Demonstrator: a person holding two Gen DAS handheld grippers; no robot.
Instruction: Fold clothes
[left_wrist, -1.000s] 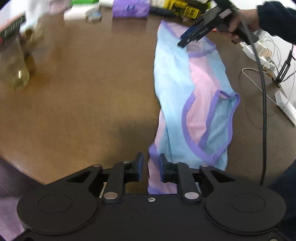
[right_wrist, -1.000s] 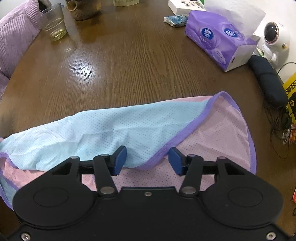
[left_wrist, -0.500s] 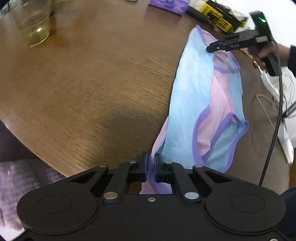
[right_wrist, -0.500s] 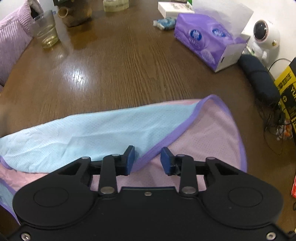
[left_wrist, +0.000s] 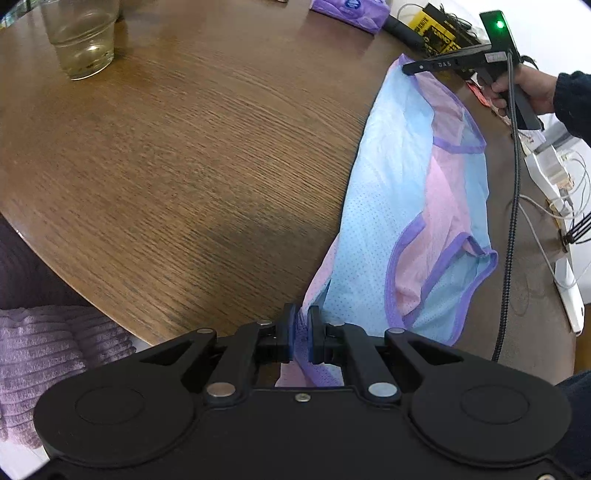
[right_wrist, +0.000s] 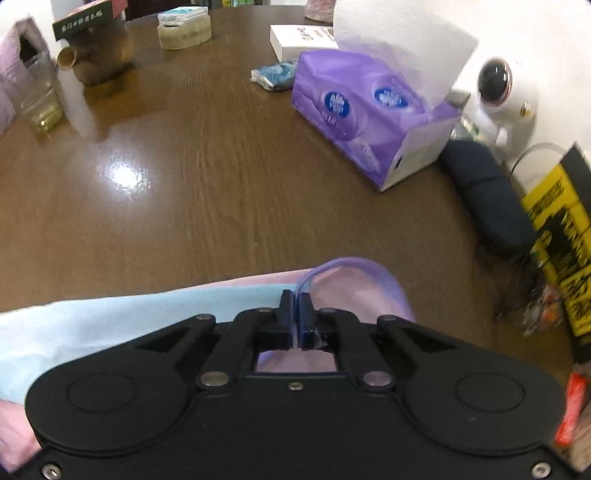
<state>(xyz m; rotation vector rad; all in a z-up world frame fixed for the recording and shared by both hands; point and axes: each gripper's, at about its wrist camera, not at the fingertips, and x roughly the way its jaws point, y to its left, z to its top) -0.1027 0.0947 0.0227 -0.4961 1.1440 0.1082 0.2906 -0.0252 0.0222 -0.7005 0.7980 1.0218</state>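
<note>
A light-blue and pink mesh garment with purple trim lies folded lengthwise on the brown wooden table. My left gripper is shut on the garment's near end at the table edge. My right gripper is shut on the purple-trimmed far end of the garment, which lifts slightly off the table. The right gripper also shows in the left wrist view, held by a hand at the garment's far corner.
A purple tissue box, a white camera, a dark pouch and a yellow box stand to the right. A glass and jars stand at the far left. Cables run along the right edge.
Both grippers have closed on the garment's two ends, the left first, then the right. The right end has been pulled up and the garment drawn taut.
</note>
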